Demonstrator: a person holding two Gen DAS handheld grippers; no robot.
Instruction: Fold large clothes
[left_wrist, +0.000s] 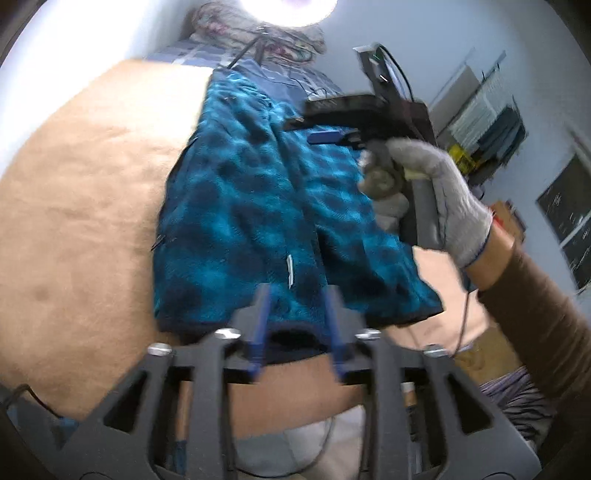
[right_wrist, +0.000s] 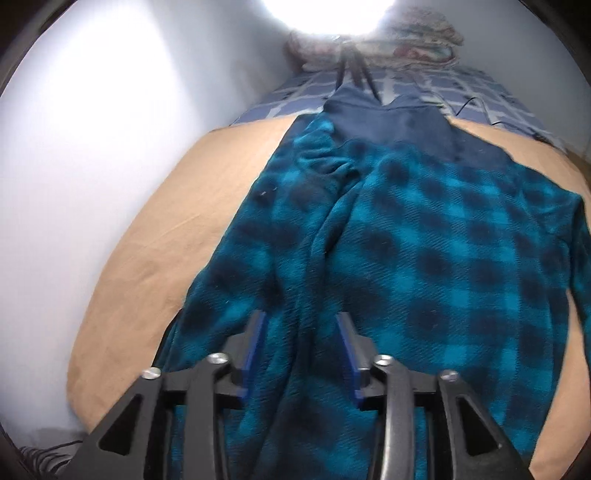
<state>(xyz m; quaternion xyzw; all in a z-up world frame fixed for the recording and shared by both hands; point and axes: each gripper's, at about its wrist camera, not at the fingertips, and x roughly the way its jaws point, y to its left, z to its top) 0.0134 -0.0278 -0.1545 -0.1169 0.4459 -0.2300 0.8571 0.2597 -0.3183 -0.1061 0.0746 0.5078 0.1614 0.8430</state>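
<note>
A teal-and-black checked fleece garment (left_wrist: 266, 206) lies spread on a tan bed cover (left_wrist: 74, 221). My left gripper (left_wrist: 298, 295) is open, with its blue-padded fingers apart over the garment's near hem. The right gripper shows in the left wrist view (left_wrist: 332, 136), held by a gloved hand (left_wrist: 436, 192) above the garment's far right part. In the right wrist view the right gripper (right_wrist: 301, 321) is open, its fingers apart just above the fleece garment (right_wrist: 424, 258), over a lengthwise fold ridge. A plain navy part (right_wrist: 388, 114) of the garment lies at its far end.
A checked blue-and-white sheet (right_wrist: 424, 85) and a bundled patterned blanket (right_wrist: 388, 40) lie at the bed's far end with a dark tripod-like stand (right_wrist: 354, 70). A bright lamp glares at the top. A white wall (right_wrist: 110, 147) runs along the left. Shelves with clutter (left_wrist: 487, 122) stand at the right.
</note>
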